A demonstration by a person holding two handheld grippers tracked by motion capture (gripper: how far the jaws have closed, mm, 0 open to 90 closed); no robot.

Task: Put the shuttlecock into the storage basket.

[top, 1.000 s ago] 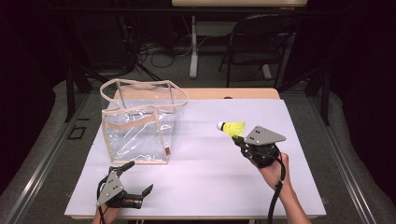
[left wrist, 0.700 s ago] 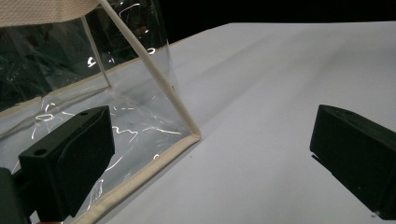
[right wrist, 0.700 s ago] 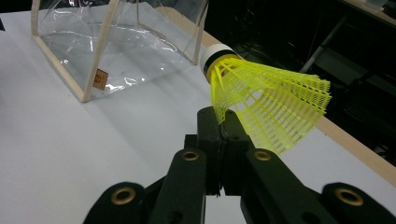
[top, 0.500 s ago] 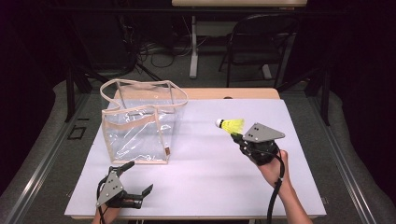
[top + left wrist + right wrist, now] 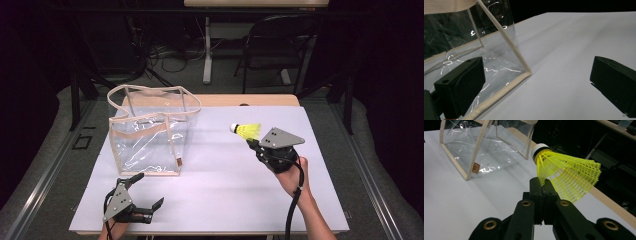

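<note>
One clear bag (image 5: 150,137) with cream trim stands on the white table (image 5: 225,185), its bottom corner just ahead of the left gripper (image 5: 142,192) and between its jaws, which stand wide apart and hold nothing; open table lies between the bag and the right gripper (image 5: 251,142). That gripper's jaws are pinched tight on the skirt of the one yellow shuttlecock (image 5: 564,171), held up off the table with its white cork (image 5: 539,148) pointing away from the jaws toward the bag; two grippers, one bag, one shuttlecock.
</note>
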